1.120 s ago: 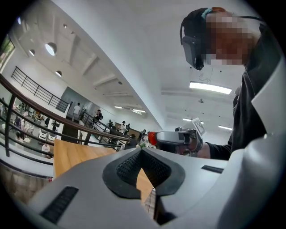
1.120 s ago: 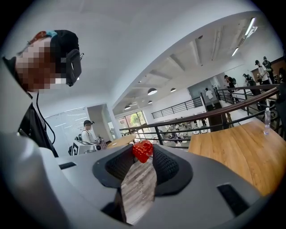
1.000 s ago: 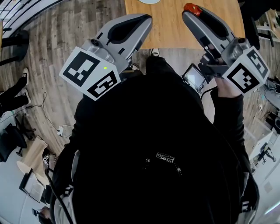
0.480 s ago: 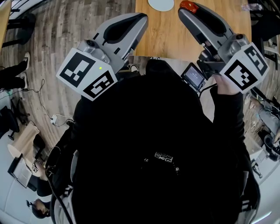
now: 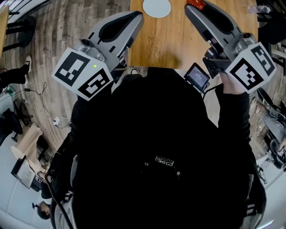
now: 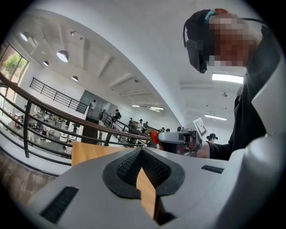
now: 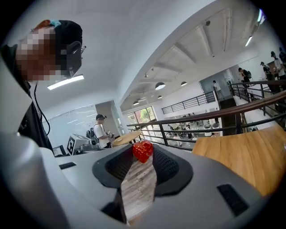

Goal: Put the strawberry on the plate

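I count two grippers on my feed, the left gripper (image 5: 136, 16) and the right gripper (image 5: 191, 6). Each carries one marker cube, so two in all: the left cube (image 5: 82, 74) and the right cube (image 5: 250, 66). There is one strawberry (image 7: 142, 150), one plate (image 5: 157, 7) and one wooden table (image 5: 174, 42). One small screen (image 5: 197, 77) sits by the right gripper. From the right gripper view I make out one bystander (image 7: 102, 129) in a cap. The left gripper view shows a row of people (image 6: 134, 124) along the railing (image 6: 53, 114), perhaps half a dozen, but they are too small to count properly.
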